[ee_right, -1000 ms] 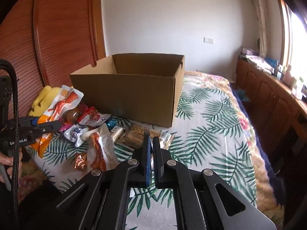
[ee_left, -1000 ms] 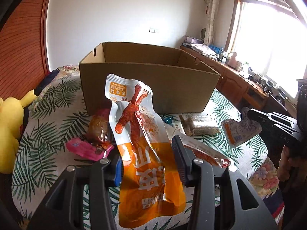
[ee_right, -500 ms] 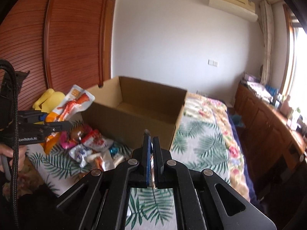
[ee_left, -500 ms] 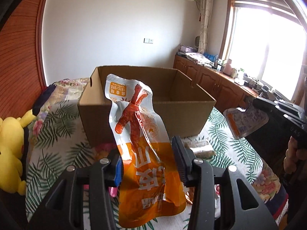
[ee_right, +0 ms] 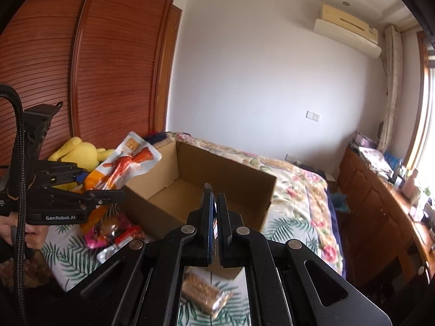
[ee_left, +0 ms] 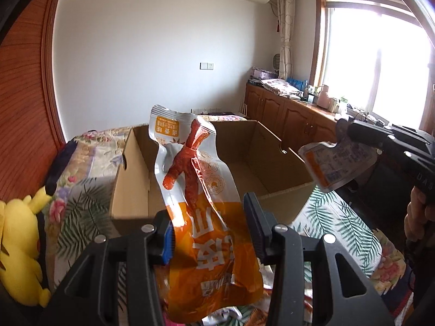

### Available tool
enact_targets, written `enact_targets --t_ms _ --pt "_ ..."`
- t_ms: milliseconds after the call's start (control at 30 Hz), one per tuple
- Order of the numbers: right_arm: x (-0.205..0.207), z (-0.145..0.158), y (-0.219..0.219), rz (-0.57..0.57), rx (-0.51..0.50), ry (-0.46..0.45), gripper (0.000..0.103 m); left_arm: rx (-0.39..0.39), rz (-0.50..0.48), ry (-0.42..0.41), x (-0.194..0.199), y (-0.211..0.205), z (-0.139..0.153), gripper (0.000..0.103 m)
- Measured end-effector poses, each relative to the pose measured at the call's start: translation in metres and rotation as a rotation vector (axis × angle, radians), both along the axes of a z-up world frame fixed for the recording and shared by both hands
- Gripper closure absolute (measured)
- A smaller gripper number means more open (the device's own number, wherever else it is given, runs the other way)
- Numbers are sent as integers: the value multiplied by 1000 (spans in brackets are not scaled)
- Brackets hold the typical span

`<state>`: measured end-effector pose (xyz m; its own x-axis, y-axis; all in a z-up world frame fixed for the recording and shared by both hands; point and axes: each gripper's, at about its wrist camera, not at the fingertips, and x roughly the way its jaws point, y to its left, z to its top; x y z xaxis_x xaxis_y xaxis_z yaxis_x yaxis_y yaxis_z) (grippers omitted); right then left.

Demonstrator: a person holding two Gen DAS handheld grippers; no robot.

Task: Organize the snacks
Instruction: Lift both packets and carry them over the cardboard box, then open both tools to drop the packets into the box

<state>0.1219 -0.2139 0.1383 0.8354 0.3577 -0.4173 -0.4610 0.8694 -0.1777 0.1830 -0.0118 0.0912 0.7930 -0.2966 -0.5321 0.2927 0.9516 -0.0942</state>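
My left gripper [ee_left: 212, 231] is shut on an orange and clear chicken-feet snack pouch [ee_left: 201, 206], held up at the near rim of the open cardboard box [ee_left: 133, 179]. The pouch also shows in the right wrist view [ee_right: 122, 168]. My right gripper [ee_right: 214, 217] is shut on a small silver and orange pouch [ee_left: 334, 163], seen edge-on between its pads, above the box's right near corner [ee_right: 239, 190]. The box looks empty inside.
Loose snacks [ee_right: 114, 233] lie on the palm-print bedspread [ee_right: 293, 222] in front of the box, and a brown cracker pack [ee_right: 204, 296] lies under my right gripper. A yellow plush toy [ee_left: 19, 239] sits at the left. Wooden cabinets [ee_left: 293, 119] line the right wall.
Both grippers have risen and moved forward toward the box with their pouches; the box's inside has come into view.
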Motion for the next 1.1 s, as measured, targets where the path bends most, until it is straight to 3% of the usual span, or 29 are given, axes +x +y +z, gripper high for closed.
enact_targets --t_ms 567,933,1100 --pt "81 -23 29 30 -7 37 103 16 -15 47 98 -8 -16 60" --pt "115 -55 40 28 -3 100 103 42 1 92 131 -16 -43 60" --pt "124 -70 47 23 -16 131 103 63 11 93 136 -21 -41 59"
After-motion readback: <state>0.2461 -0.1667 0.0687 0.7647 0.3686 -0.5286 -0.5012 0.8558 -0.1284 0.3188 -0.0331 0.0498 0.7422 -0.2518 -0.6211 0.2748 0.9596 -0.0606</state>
